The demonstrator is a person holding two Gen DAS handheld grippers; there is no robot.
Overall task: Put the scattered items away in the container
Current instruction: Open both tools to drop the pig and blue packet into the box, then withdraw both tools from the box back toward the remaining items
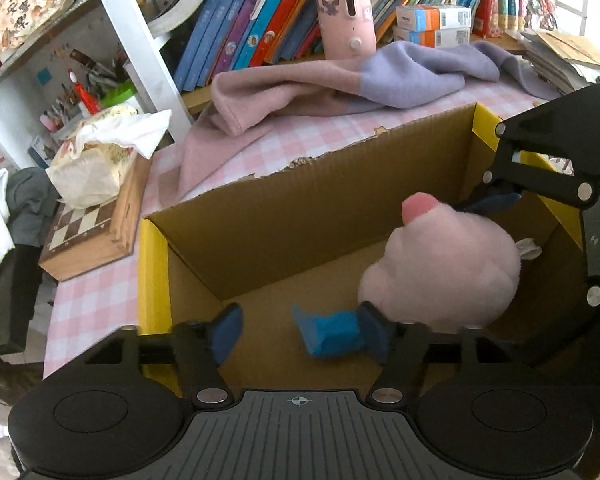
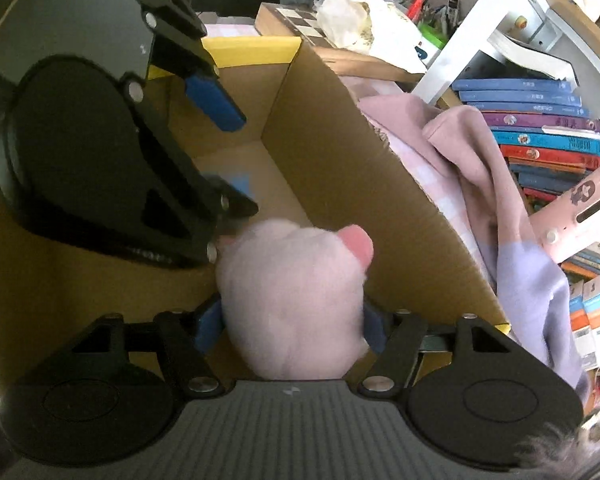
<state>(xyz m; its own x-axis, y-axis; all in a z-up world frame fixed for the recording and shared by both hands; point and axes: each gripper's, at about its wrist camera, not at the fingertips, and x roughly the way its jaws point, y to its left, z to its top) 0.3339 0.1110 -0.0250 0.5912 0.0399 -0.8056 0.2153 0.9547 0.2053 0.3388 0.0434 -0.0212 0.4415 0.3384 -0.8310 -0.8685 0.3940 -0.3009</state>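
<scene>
An open cardboard box (image 1: 152, 272) with yellow flap edges stands on the pink checked table. My left gripper (image 1: 300, 334) is open inside it. A small blue block (image 1: 328, 334) lies on the box floor beside its right pad, and the left pad stands apart from it. A pink plush toy (image 1: 440, 268) hangs over the right half of the box. In the right wrist view the plush toy (image 2: 292, 300) fills the gap of my right gripper (image 2: 292, 330), with both pads against its sides. The blue block (image 2: 240, 182) is partly hidden behind the left gripper's frame.
A pink and lilac cloth (image 1: 340, 80) lies crumpled behind the box. A wooden chessboard case (image 1: 88, 236) with a tissue pack (image 1: 100, 160) on it sits to the left. Leaning books (image 1: 260, 12) and a pink cylinder (image 1: 346, 12) line the back.
</scene>
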